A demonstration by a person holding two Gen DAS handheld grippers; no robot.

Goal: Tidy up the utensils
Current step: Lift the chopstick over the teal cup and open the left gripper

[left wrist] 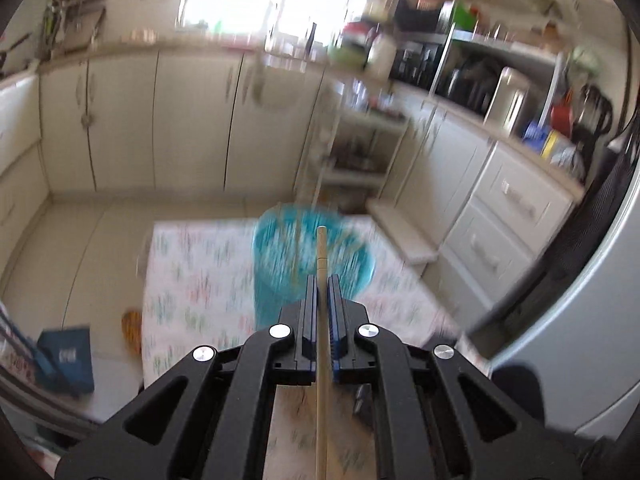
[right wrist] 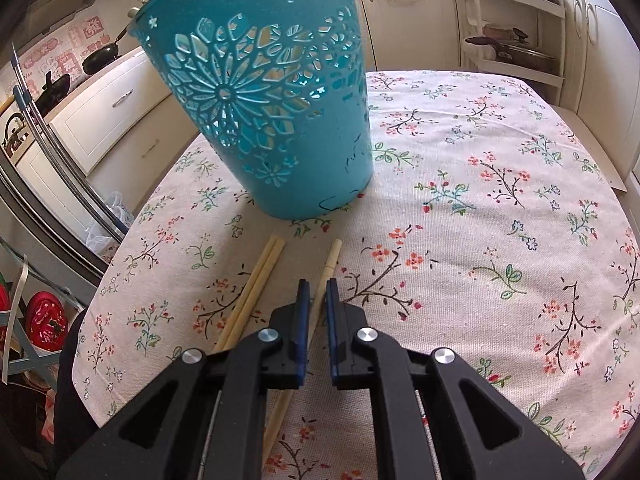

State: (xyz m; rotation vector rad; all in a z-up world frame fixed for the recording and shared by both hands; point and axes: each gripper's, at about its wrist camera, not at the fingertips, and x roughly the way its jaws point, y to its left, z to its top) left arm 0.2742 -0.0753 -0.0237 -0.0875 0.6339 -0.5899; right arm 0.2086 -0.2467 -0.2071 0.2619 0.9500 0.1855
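Observation:
My left gripper [left wrist: 321, 280] is shut on a wooden chopstick [left wrist: 321, 252] and holds it in the air above the table, pointing toward the blurred teal basket [left wrist: 312, 248] below. In the right wrist view the teal cut-out basket [right wrist: 272, 112] stands upright on the floral tablecloth [right wrist: 480, 200]. A pair of chopsticks [right wrist: 256, 284] lies in front of it, left of my right gripper [right wrist: 318, 284]. A third chopstick [right wrist: 330, 260] runs between the right gripper's jaws, which stand narrowly apart around it, low over the cloth.
The table's edges [right wrist: 580, 128] drop off at right and left. Cream cabinets [left wrist: 160, 120] and a white shelf rack [right wrist: 516, 32] stand beyond. A steel fridge [left wrist: 580, 340] is at the right in the left wrist view. Pans [right wrist: 100, 58] sit on the counter at left.

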